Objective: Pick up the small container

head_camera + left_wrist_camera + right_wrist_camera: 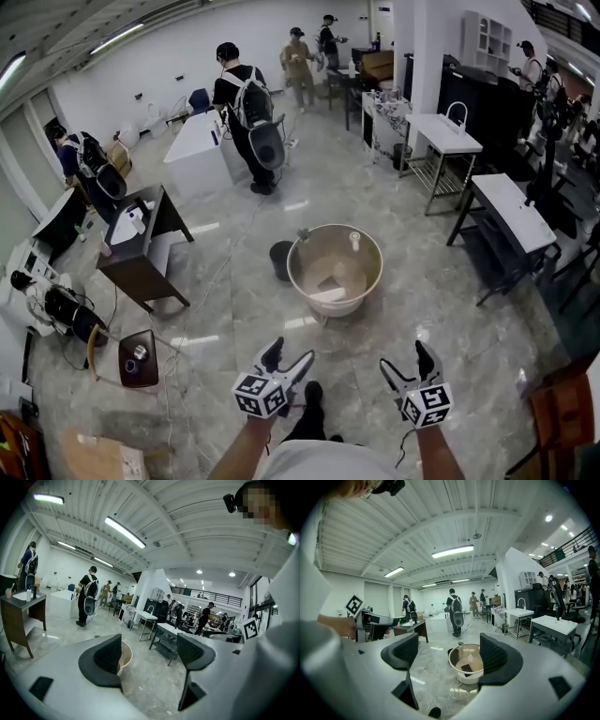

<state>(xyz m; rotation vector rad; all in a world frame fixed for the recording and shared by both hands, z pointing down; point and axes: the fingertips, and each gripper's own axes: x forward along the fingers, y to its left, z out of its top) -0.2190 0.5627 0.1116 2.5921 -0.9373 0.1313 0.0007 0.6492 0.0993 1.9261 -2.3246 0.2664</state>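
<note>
Here the person stands on a grey marble-patterned floor in a large hall, with a gripper held out low in each hand. The left gripper has its fingers spread wide, and its own view shows only bare floor and far furniture in the gap between them. The right gripper is likewise wide apart and holds nothing. Ahead of both, well apart from them, stands a round beige counter with a raised rim. The small container, a pale bottle-like thing, stands upright inside it towards the far right of the rim. In the right gripper view the round counter shows through the gap between the two dark fingers, with the small container near its middle and a dark flat piece lying just in front of it. In the left gripper view only a slice of the counter's rim peeks out from behind the left finger. A dark bucket sits on the floor just beside the counter's left side. Farther off, a person with a backpack stands by a white table.
</note>
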